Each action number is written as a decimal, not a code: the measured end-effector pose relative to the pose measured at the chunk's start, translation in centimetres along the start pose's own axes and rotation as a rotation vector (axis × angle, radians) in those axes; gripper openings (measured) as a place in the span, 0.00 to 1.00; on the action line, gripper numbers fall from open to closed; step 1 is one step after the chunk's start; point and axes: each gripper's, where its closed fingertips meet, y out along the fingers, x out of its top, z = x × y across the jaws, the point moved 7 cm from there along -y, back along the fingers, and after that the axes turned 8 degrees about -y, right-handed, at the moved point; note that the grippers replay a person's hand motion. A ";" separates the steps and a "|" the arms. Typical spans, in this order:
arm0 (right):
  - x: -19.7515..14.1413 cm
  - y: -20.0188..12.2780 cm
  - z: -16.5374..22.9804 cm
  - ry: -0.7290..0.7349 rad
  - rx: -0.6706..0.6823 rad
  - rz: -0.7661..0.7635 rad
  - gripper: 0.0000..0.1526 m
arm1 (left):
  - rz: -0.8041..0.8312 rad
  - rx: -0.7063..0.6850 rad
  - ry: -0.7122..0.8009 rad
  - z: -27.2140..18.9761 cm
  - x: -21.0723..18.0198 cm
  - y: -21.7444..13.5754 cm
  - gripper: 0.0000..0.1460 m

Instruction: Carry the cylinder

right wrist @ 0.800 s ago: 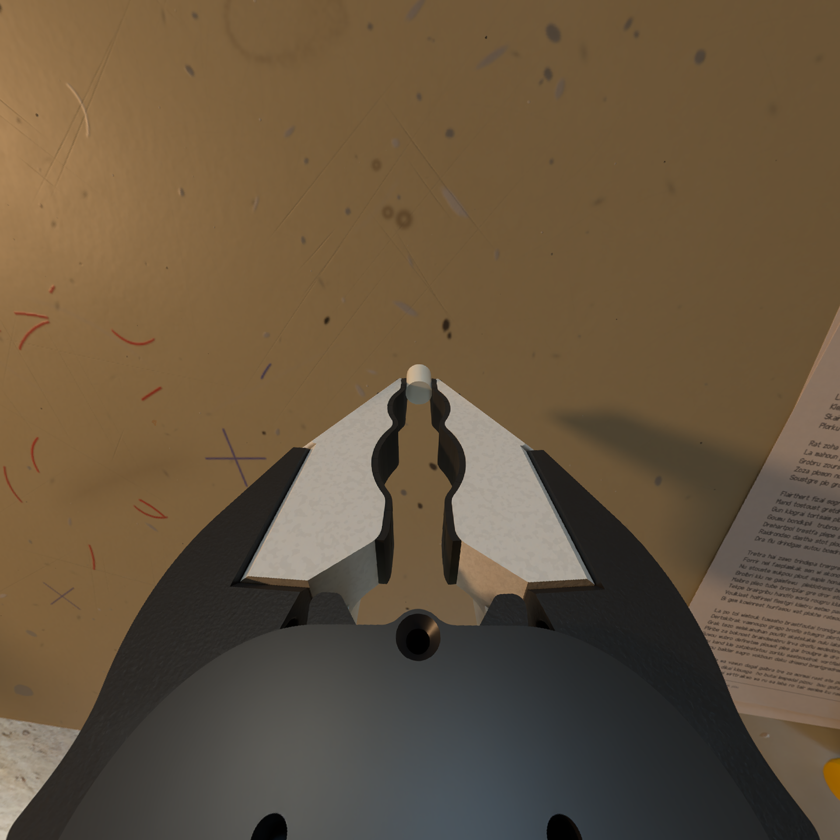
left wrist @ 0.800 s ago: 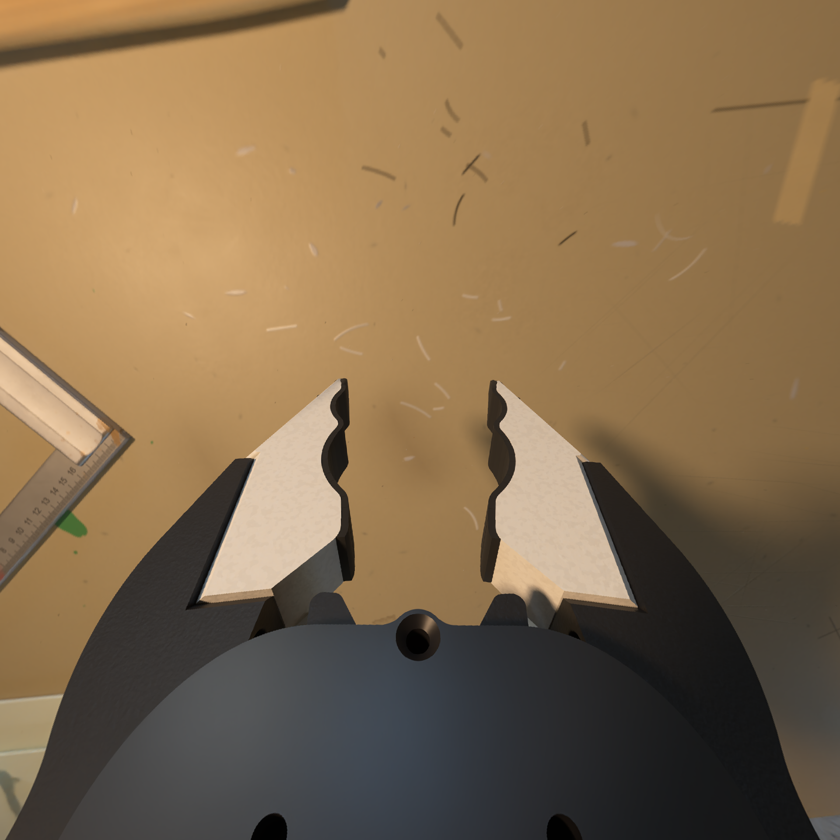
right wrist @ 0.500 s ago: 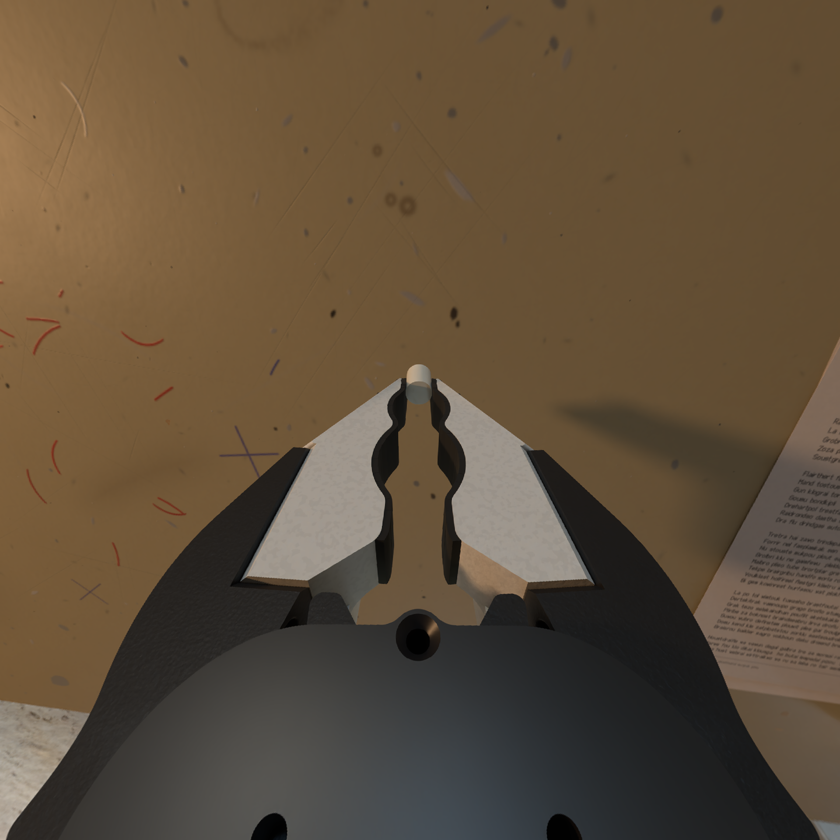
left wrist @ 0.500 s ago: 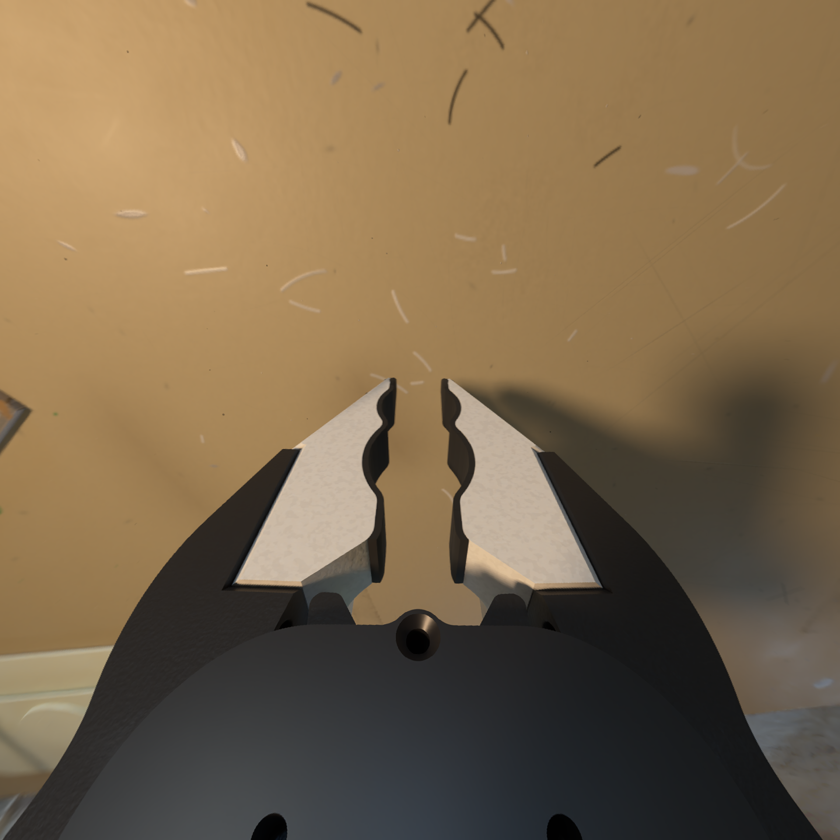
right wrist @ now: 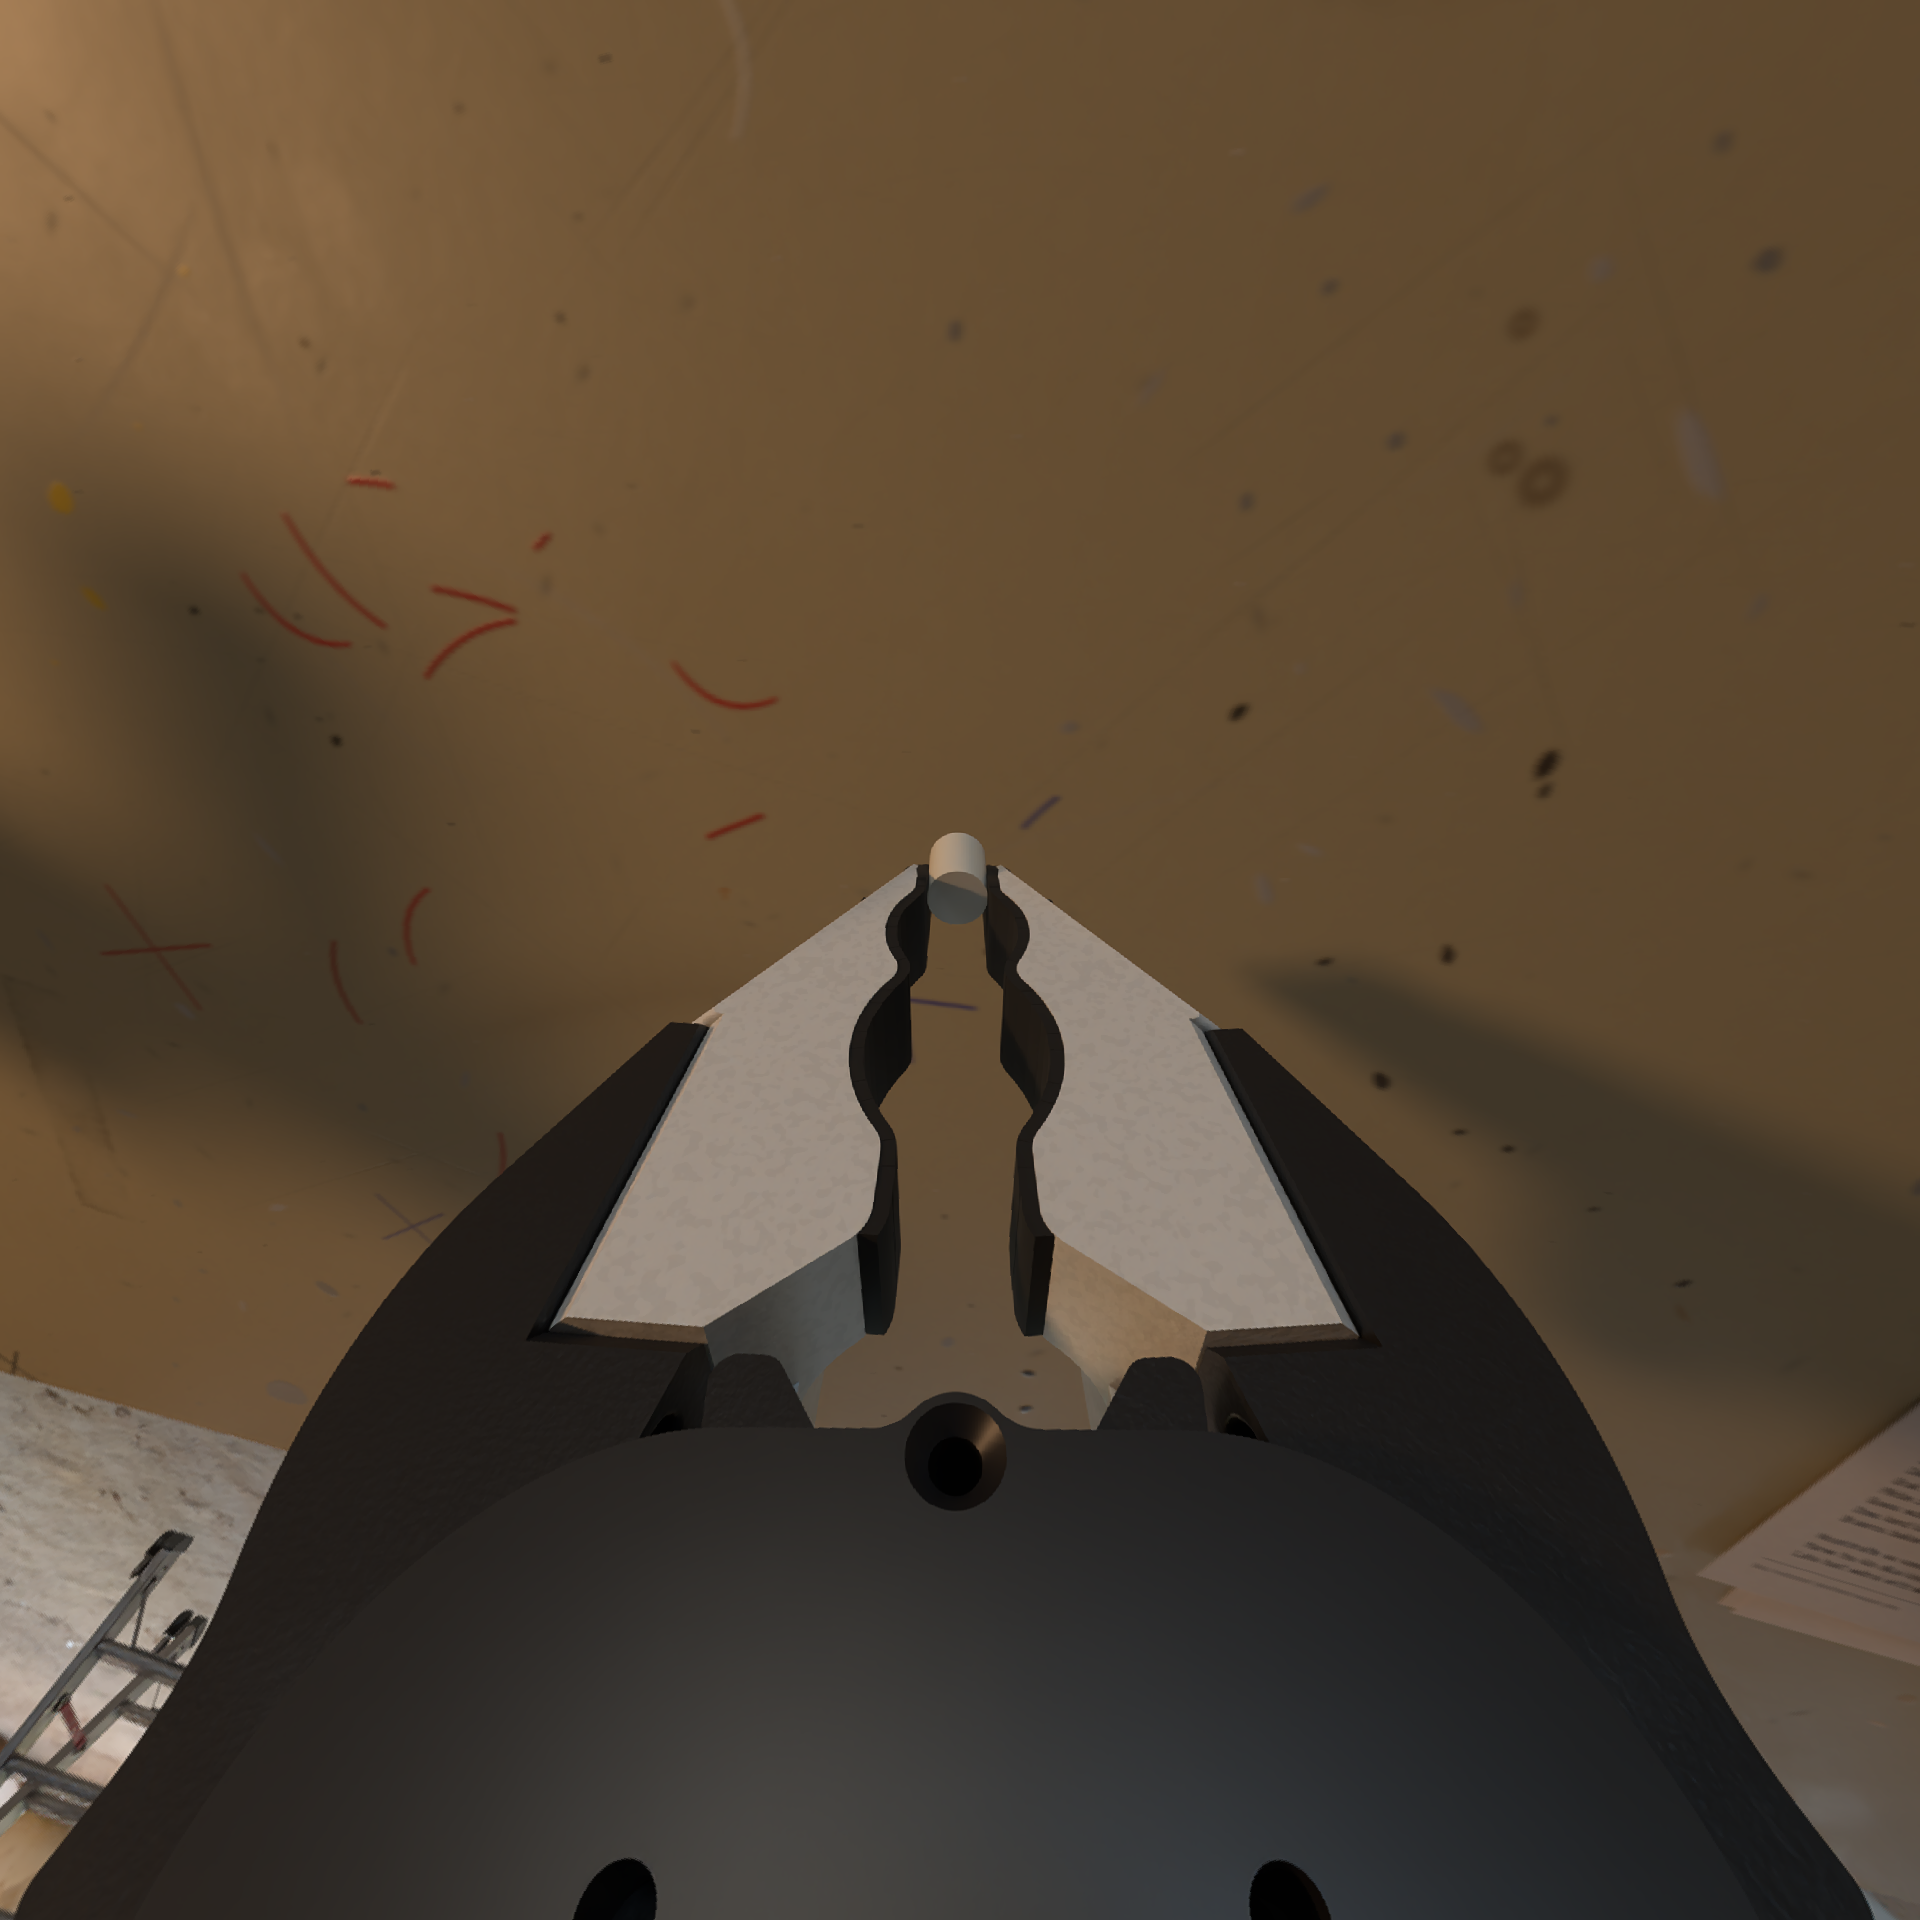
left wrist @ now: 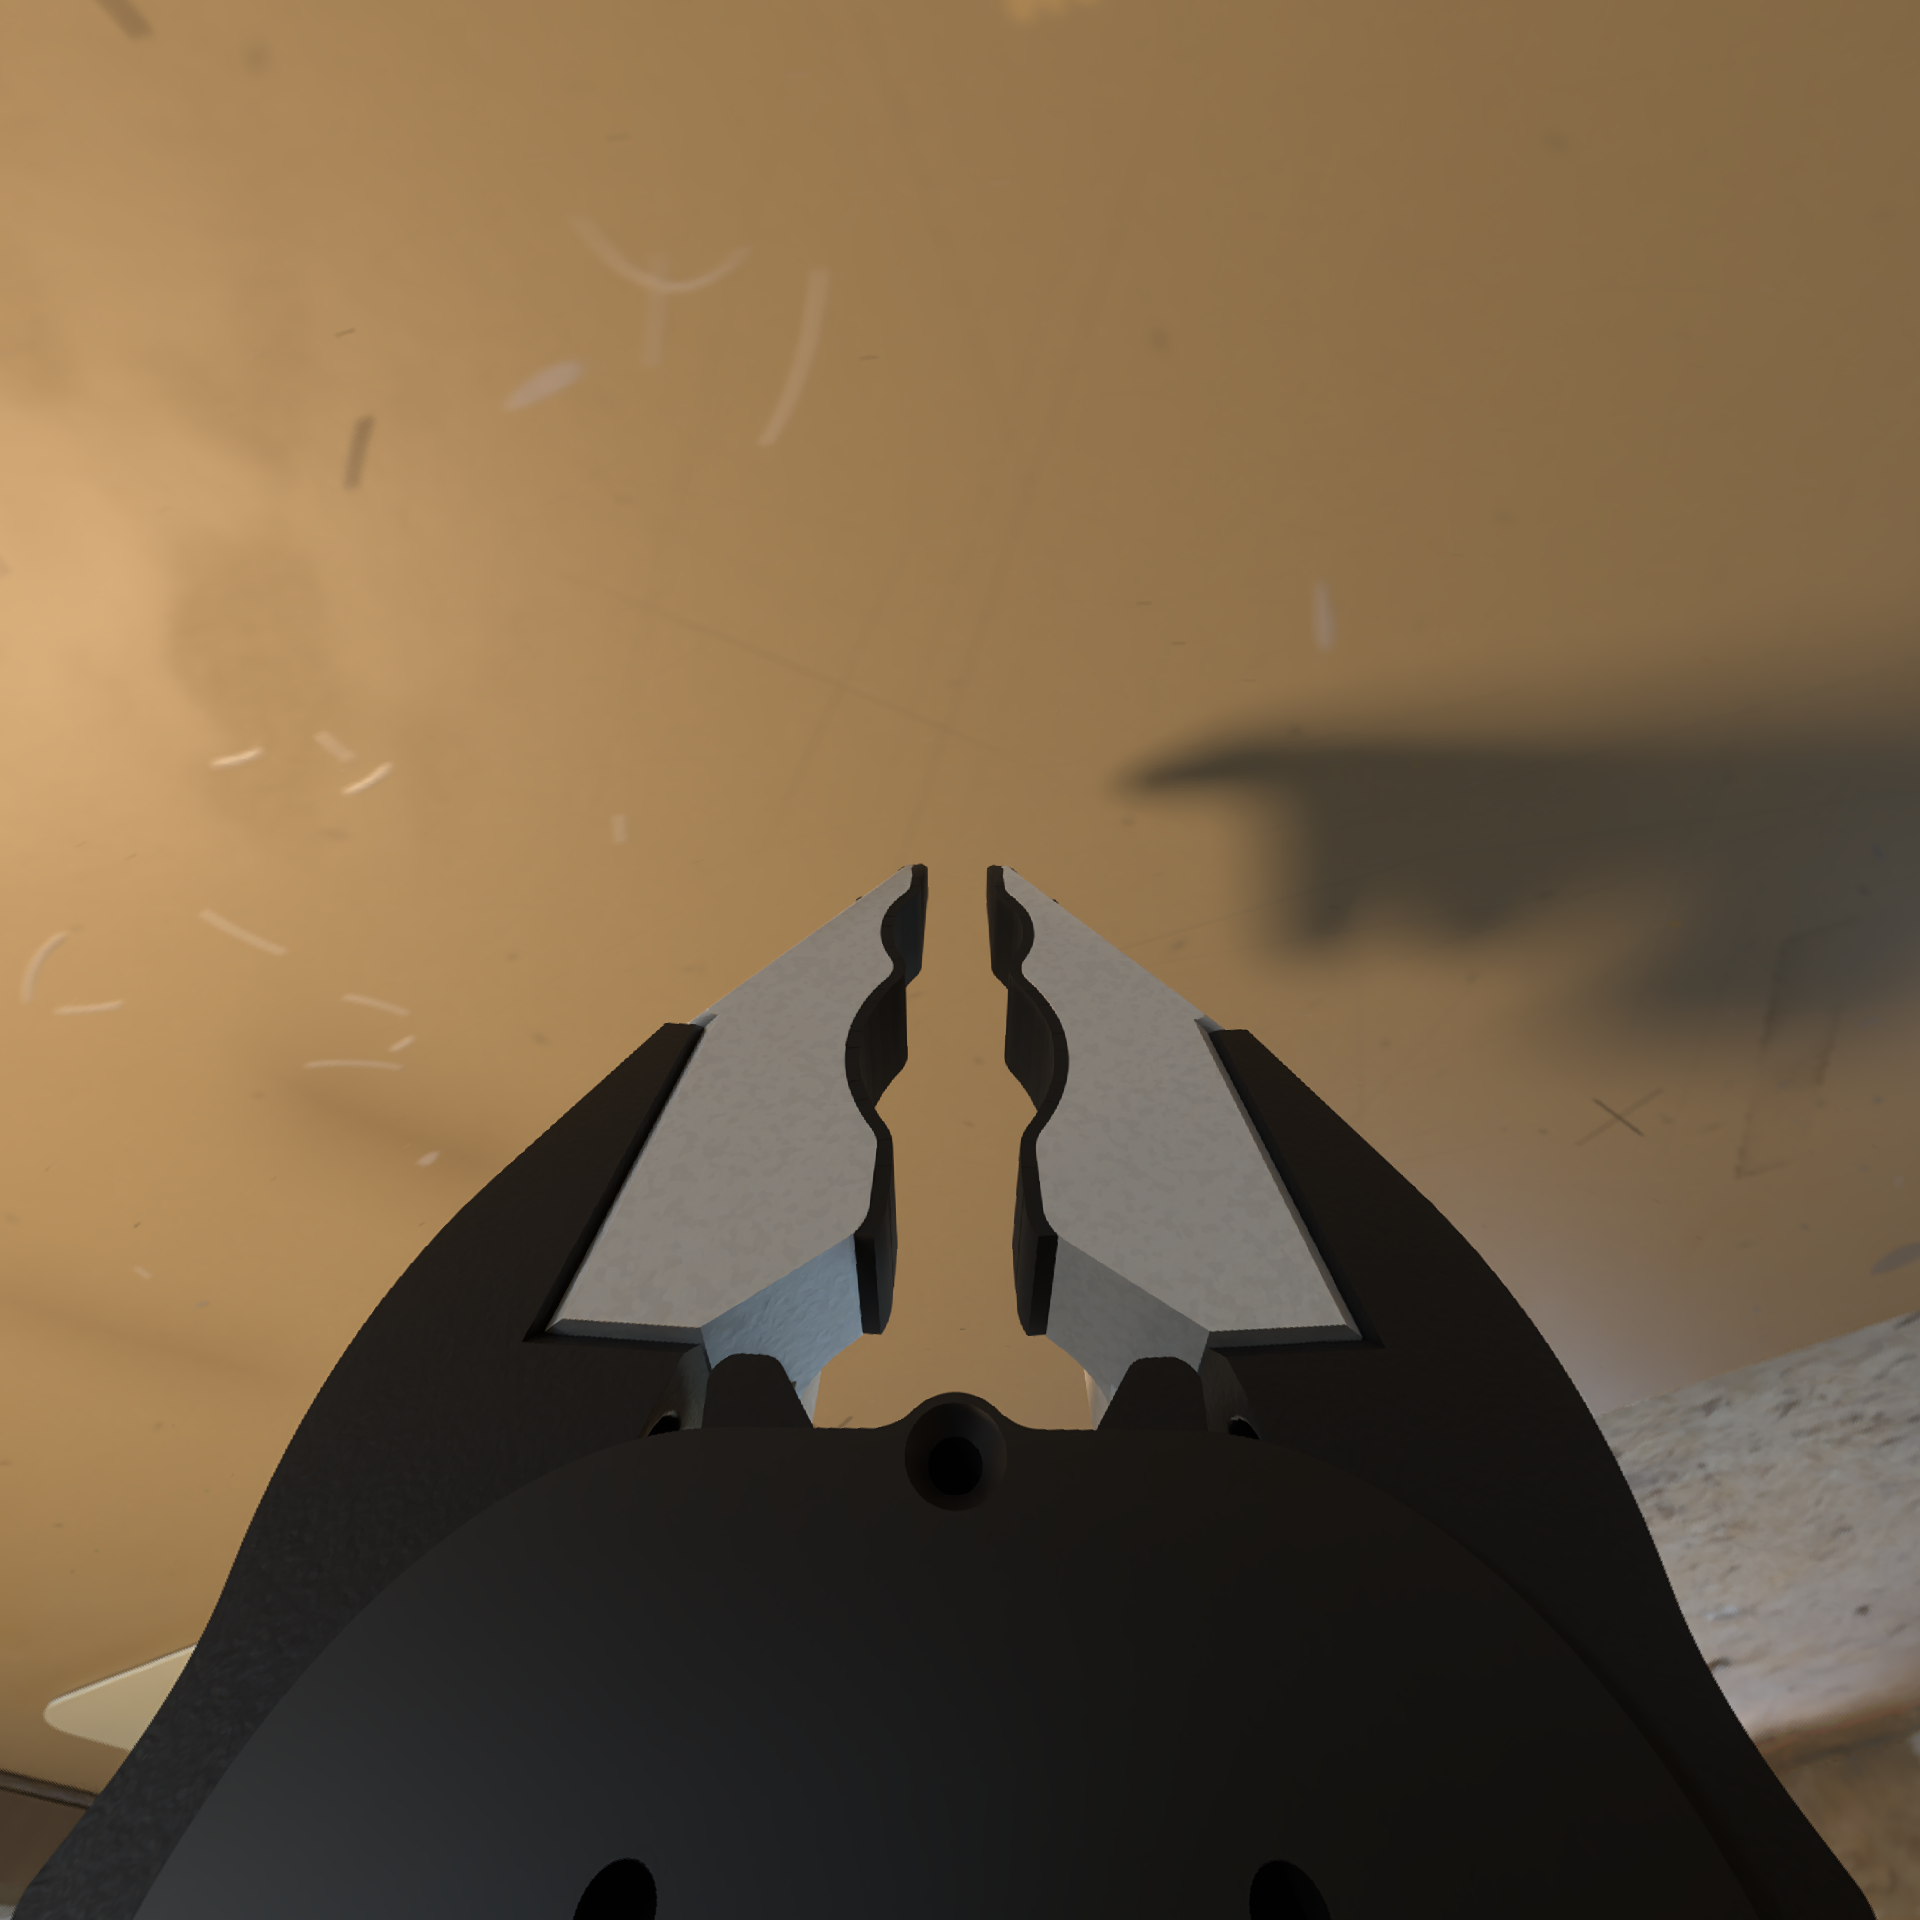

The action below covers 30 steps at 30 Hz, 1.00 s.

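The right gripper is closed on the cylinder, which is pinched at the very tips of the fingers. The cylinder is a short, pale off-white peg with a flat round end facing the camera; its far end pokes out just past the tips, and its middle is covered by the dark pads. It hangs above a scuffed tan tabletop marked with red strokes and dark specks.

At the lower right a stack of printed paper is cut off by the frame edge; at the lower left part of a folding ladder shows on a pale floor.

The left gripper has its fingers nearly together, a narrow gap between the tips with nothing in it. Beneath it the tabletop carries blurred pale scratches and a soft dark shadow. A pale shape at the lower left is too cropped to identify.
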 end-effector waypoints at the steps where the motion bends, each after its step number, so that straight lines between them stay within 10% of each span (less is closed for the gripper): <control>1: 0.1 0.1 0.7 -0.003 0.003 0.003 0.06 | 0.008 -0.005 0.019 -1.0 0.0 0.1 0.09; 15: 2.4 1.7 3.8 0.043 0.028 0.064 0.06 | 0.050 -0.122 0.186 -5.5 -1.1 -1.3 0.18; 30: 1.7 1.3 2.2 0.125 0.088 0.083 0.06 | -0.925 -0.485 0.174 3.1 -8.0 -19.0 0.06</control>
